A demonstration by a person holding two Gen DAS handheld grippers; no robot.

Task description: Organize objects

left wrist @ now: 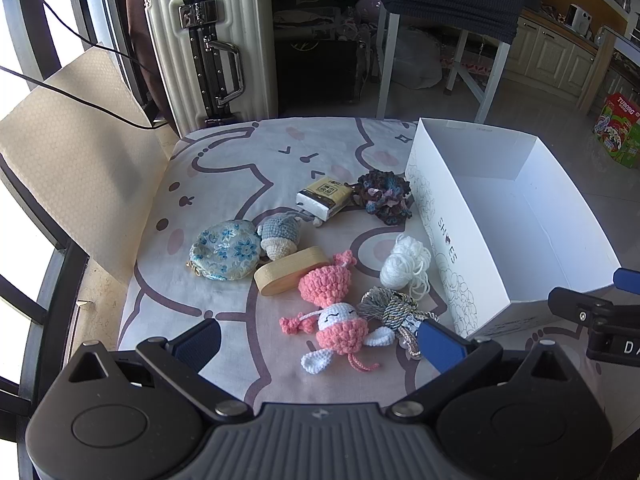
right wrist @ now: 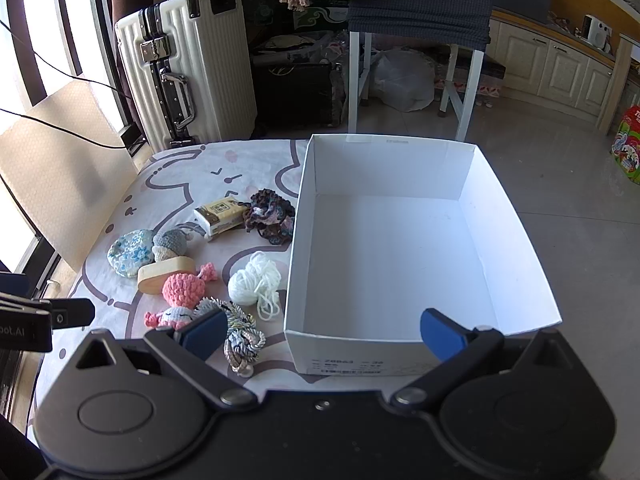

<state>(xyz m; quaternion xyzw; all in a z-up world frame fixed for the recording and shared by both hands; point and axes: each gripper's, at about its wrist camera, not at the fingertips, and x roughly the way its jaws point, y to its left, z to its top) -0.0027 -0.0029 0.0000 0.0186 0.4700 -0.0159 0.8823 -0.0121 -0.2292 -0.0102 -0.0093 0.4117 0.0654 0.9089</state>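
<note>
A white shoe box (left wrist: 516, 240) (right wrist: 400, 248) stands open and empty on the right of the patterned cloth (left wrist: 224, 168). Left of it lie a pink crochet doll (left wrist: 336, 312) (right wrist: 180, 292), a white yarn ball (left wrist: 404, 266) (right wrist: 254, 284), a grey tassel cord (left wrist: 394, 308) (right wrist: 242, 332), a wooden oval case (left wrist: 292, 270) (right wrist: 166, 274), a blue floral pouch (left wrist: 224, 250) (right wrist: 130, 254), a blue-grey crochet toy (left wrist: 280, 236) (right wrist: 170, 244), a tissue pack (left wrist: 322, 198) (right wrist: 220, 212) and a dark crochet piece (left wrist: 384, 196) (right wrist: 272, 214). My left gripper (left wrist: 320, 344) is open above the pink doll. My right gripper (right wrist: 324, 332) is open over the box's near wall.
A white suitcase (left wrist: 208, 48) (right wrist: 184, 68) stands behind the cloth. A cardboard sheet (left wrist: 80, 152) leans at the left by the window. A white-legged chair (right wrist: 420, 40) with dark fabric stands behind the box. A colourful carton (left wrist: 618, 128) sits on the floor at right.
</note>
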